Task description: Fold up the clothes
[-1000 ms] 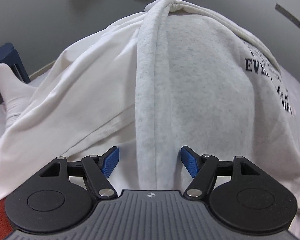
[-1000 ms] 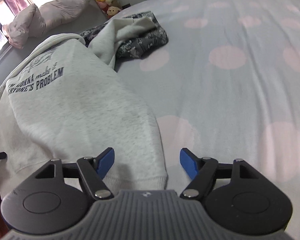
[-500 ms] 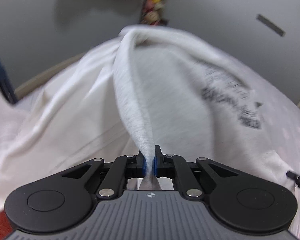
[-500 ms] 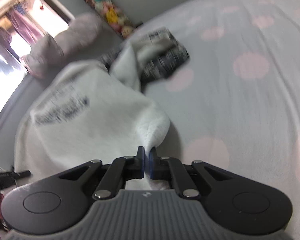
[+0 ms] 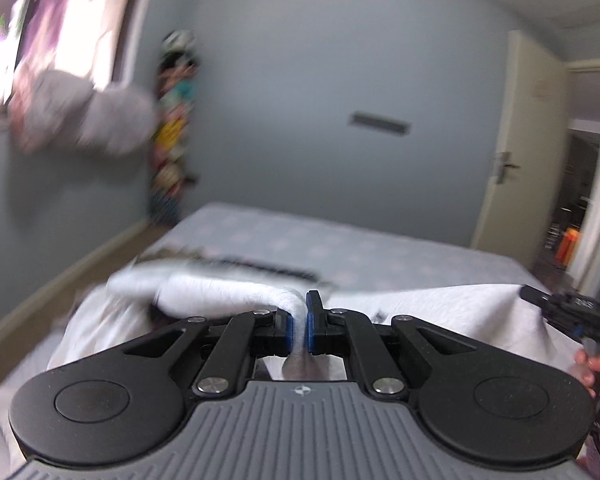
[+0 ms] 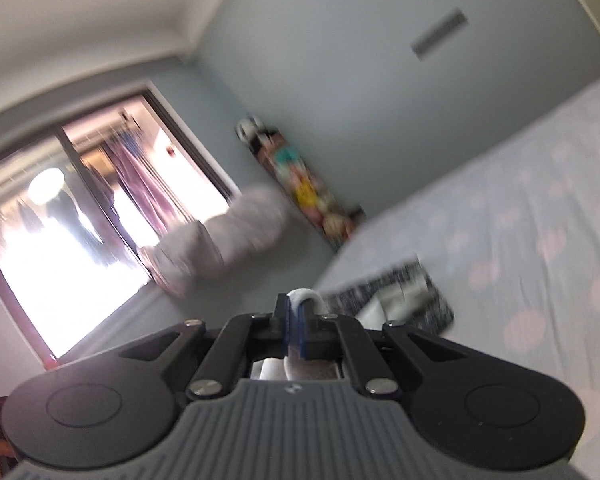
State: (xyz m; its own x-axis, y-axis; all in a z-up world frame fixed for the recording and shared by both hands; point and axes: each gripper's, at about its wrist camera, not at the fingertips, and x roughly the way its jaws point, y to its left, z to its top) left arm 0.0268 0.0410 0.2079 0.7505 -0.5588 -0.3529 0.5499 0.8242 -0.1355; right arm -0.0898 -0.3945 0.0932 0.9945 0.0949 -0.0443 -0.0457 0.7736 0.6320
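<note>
At the left, a thick fold of the pale grey sweatshirt [image 5: 228, 294] is pinched between the blue pads of the left gripper [image 5: 299, 326], whose jaws are closed tight on the fabric, so that only a narrow band of cloth shows between them. From that pinch the garment is draped away towards the bed [image 5: 400, 256], with a lighter sheet of its cloth spread across to the right gripper [image 5: 572, 312], seen at the far right edge of the left wrist view beside a hand [image 5: 594, 368]. In the right wrist view the same gripper's jaws are likewise closed on a small white loop of the hem [image 6: 306, 298], and nothing else is held. A dark patterned garment [image 6: 412, 296] is left lying on the dotted bedcover behind. The sweatshirt is judged to be soft, limp and fairly heavy for cloth: it is likely to sag between the two holds and swing when lifted. A thick seam or ribbed edge is judged the best place for a hold, since a bunched edge is less likely to slip from the pads than a single thin layer.
</note>
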